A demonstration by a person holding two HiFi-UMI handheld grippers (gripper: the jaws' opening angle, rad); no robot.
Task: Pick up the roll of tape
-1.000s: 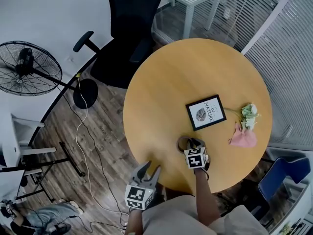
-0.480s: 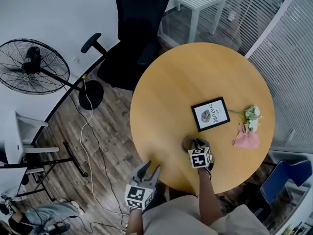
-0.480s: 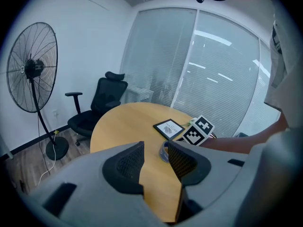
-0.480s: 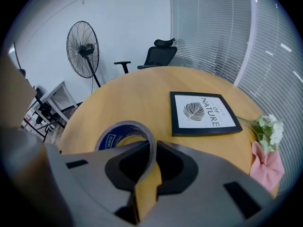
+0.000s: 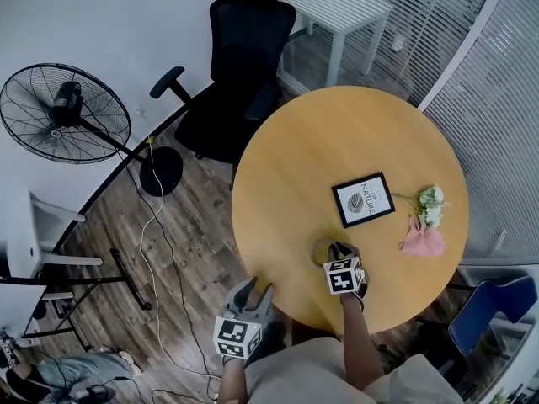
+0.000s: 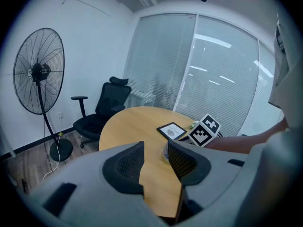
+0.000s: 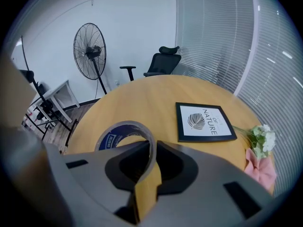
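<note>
1. Head view: The round, pale wooden surface [image 5: 295, 158] carries a brownish roll of tape [image 5: 318, 247] with a blue-printed core, close to the edge nearest the person. The right claw [image 5: 336, 250] is on that roll, with its marker cube just behind it. I cannot tell from above whether the roll is clear of the wood. Further in from that edge lies a black picture frame [image 5: 363, 199] with a leaf print. White flowers [image 5: 432, 199] and a pink cloth [image 5: 420, 240] lie by the right edge. The left claw [image 5: 255, 289] hangs at the near edge, well apart from the roll, with its jaws spread. A black office chair [image 5: 240, 66] and a black standing fan [image 5: 63, 112] are on the floor beyond.

2. Left gripper view: The left claw [image 6: 155, 159] is spread with nothing in it, and only bare surface [image 6: 137, 126] shows through the gap. Past it are the right claw's marker cube [image 6: 206, 130], the picture frame [image 6: 171, 130], the office chair [image 6: 106, 108] and the fan [image 6: 38, 72].

3. Right gripper view: The right claw [image 7: 154, 161] pinches the wall of the roll of tape [image 7: 124, 130], one jaw inside the ring and one outside. The roll stands on edge. The picture frame [image 7: 203, 122] lies beyond, with the flowers [image 7: 260, 138] and the pink cloth [image 7: 261, 168] at the right edge.
</note>
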